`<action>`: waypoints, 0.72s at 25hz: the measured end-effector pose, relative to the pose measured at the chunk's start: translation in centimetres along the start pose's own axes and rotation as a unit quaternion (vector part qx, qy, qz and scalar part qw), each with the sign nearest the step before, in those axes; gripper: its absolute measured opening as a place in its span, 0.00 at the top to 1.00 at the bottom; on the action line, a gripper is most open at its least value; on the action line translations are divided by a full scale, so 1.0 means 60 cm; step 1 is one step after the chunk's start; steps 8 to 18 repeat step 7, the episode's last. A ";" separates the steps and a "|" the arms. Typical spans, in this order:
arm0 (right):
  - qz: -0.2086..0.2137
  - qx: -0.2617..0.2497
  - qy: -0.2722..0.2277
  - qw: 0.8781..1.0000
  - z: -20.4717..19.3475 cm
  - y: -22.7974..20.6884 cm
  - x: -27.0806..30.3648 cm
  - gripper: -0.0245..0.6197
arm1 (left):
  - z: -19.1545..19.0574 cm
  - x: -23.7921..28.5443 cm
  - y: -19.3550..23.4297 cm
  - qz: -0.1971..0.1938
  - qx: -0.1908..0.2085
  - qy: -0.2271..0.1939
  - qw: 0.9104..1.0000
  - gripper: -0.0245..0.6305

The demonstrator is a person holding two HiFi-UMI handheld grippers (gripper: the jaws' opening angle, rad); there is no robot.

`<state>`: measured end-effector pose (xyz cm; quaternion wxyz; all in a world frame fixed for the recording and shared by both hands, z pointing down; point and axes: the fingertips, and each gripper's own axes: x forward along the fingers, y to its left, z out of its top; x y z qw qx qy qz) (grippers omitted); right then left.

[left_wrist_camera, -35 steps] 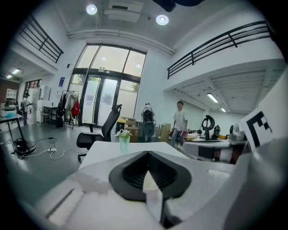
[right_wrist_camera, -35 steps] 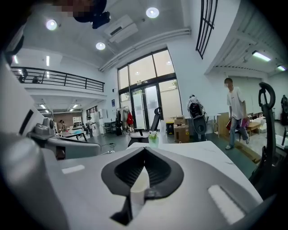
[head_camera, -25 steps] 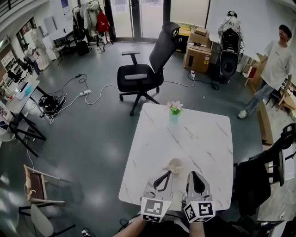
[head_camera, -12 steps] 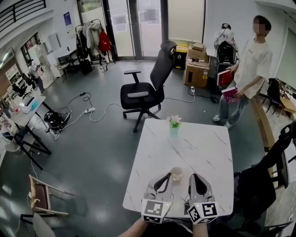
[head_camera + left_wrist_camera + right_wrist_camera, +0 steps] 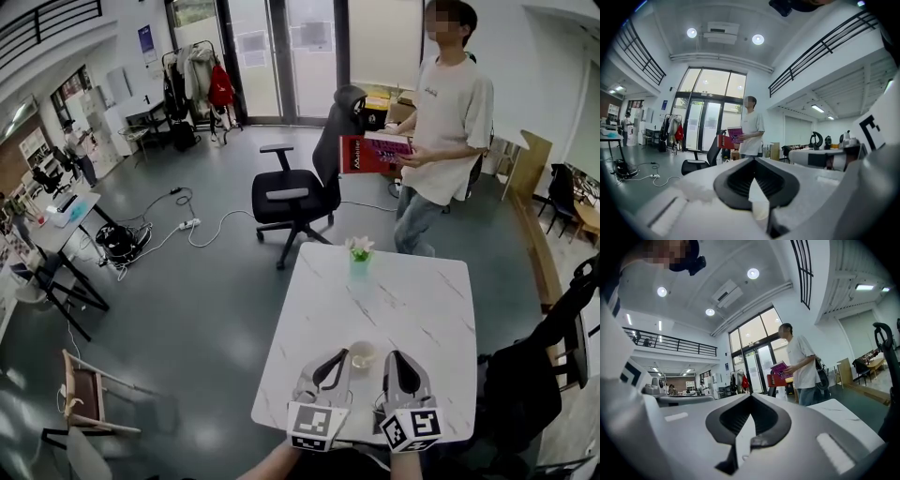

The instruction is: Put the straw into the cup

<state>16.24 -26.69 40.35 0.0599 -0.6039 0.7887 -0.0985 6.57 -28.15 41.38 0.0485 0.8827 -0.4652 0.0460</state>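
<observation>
1 person (image 5: 450,112) nearer cup (image 5: 362,356) and table (image 5: 412,300)

1. Counter (image 5: 403,300): white marble top, carrying a small potted flower (image 5: 359,251) near its far edge.
2. Office chair (image 5: 295,192): black, on the floor beyond the counter.
3. Person (image 5: 442,112): standing, holding a red book (image 5: 367,155).

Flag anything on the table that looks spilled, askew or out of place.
Nothing on the table looks wrong: the cup near its close edge and the flower pot at the far edge both look upright, with no spill. The only oddity is that no straw can be made out.
</observation>
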 end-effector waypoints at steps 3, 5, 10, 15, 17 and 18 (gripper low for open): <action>0.002 0.002 0.002 1.000 -0.001 -0.001 0.002 0.96 | -0.001 0.003 -0.001 0.000 -0.001 0.001 1.000 0.96; 0.005 0.000 0.004 1.000 -0.003 0.001 0.004 0.96 | -0.002 0.005 -0.001 0.001 -0.001 0.001 1.000 0.96; 0.008 -0.002 0.006 1.000 -0.006 0.003 0.007 0.96 | -0.003 0.006 0.000 0.001 -0.001 0.002 1.000 0.96; 0.008 -0.002 0.006 1.000 -0.006 0.003 0.007 0.96 | -0.003 0.006 0.000 0.001 -0.001 0.002 1.000 0.96; 0.008 -0.002 0.006 1.000 -0.006 0.003 0.007 0.96 | -0.003 0.006 0.000 0.001 -0.001 0.002 1.000 0.96; 0.008 -0.002 0.006 1.000 -0.006 0.003 0.007 0.96 | -0.003 0.006 0.000 0.001 -0.001 0.002 1.000 0.96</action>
